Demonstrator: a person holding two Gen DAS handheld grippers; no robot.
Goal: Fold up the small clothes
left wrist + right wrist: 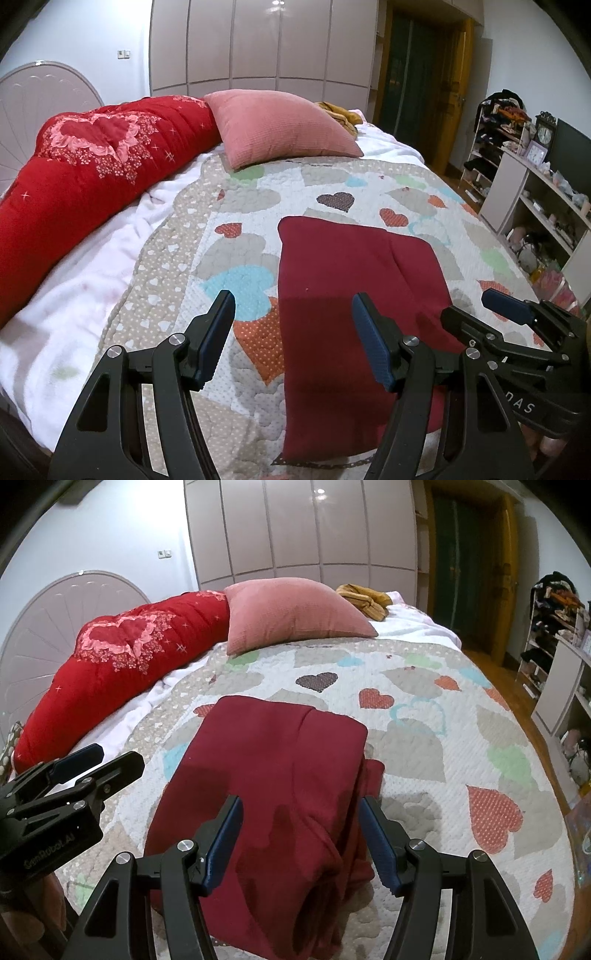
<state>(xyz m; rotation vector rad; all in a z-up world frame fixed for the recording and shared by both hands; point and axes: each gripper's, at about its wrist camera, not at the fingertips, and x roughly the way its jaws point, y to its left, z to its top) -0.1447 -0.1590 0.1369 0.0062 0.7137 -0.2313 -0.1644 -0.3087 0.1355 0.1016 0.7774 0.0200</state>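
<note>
One dark red garment [354, 291], folded, flat on the heart quilt [369, 184]; one pink pillow [280, 125], one red duvet [85, 177]. Two tongs: left tongs [293, 341] & right tongs [301, 840] both spread, empty, w/ garment just ahead, below.

You are looking at a heart-patterned quilt [332, 177] covering the bed, with a pink pillow [280, 125] lying at its far side, touching a rolled red duvet [92, 173]. A mustard cloth [364, 594] is sitting behind the pillow, and cluttered shelves [535, 206] are standing to the right.
</note>
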